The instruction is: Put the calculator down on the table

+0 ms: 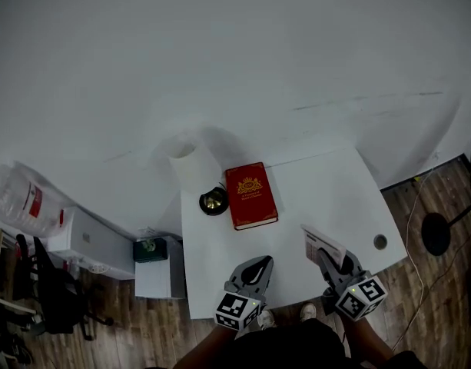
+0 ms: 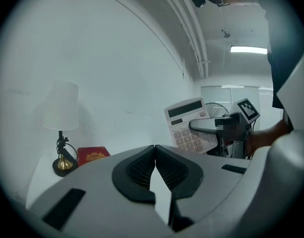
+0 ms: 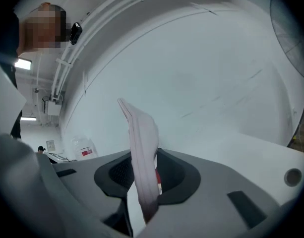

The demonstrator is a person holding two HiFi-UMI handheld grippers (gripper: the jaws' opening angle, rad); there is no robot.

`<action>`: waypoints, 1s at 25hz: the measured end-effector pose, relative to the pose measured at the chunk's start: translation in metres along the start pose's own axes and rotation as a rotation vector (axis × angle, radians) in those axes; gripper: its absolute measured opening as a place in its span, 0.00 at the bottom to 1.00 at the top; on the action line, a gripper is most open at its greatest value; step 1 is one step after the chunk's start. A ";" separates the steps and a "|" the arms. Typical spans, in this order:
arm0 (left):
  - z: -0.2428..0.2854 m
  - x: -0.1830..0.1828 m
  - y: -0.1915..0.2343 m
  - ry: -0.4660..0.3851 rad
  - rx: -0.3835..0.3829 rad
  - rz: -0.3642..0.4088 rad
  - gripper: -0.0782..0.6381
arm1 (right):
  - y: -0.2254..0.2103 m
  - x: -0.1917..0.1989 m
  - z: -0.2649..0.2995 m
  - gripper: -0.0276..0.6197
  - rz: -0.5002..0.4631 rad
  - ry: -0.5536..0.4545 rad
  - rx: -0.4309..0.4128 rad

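Observation:
The white calculator hangs above the near right part of the white table, and my right gripper is shut on its lower end. In the right gripper view the calculator stands edge-on between the two pads of the right gripper. The left gripper view shows the calculator's keys and display from the front, tilted upright, with the right gripper clamped across it. My left gripper hovers over the table's near edge, shut with nothing in it; the tips of the left gripper touch.
A red book lies at the table's middle, with a white-shaded lamp on a brass base to its left. A cable hole is at the right corner. A white cabinet stands left of the table; a fan base right.

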State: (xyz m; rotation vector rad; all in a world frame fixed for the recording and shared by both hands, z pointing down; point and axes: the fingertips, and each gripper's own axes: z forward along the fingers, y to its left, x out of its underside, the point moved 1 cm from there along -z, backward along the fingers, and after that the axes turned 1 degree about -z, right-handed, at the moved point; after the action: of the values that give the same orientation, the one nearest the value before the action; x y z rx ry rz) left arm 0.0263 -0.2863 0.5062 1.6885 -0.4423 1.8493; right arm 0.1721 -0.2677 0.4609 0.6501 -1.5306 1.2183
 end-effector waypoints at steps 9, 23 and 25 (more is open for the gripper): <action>0.006 0.017 0.017 0.058 -0.163 -0.068 0.14 | -0.037 0.048 0.037 0.24 0.252 0.191 -0.101; 0.007 0.048 0.026 0.089 -0.261 -0.113 0.14 | -0.087 0.159 0.053 0.24 0.660 0.494 -0.060; 0.006 0.053 0.027 0.096 -0.264 -0.110 0.14 | -0.091 0.174 0.054 0.24 0.694 0.529 -0.048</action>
State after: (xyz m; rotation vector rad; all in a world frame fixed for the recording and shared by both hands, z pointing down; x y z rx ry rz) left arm 0.0135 -0.3001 0.5629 1.4139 -0.5184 1.7019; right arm 0.1737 -0.3182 0.6581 -0.2724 -1.3460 1.6862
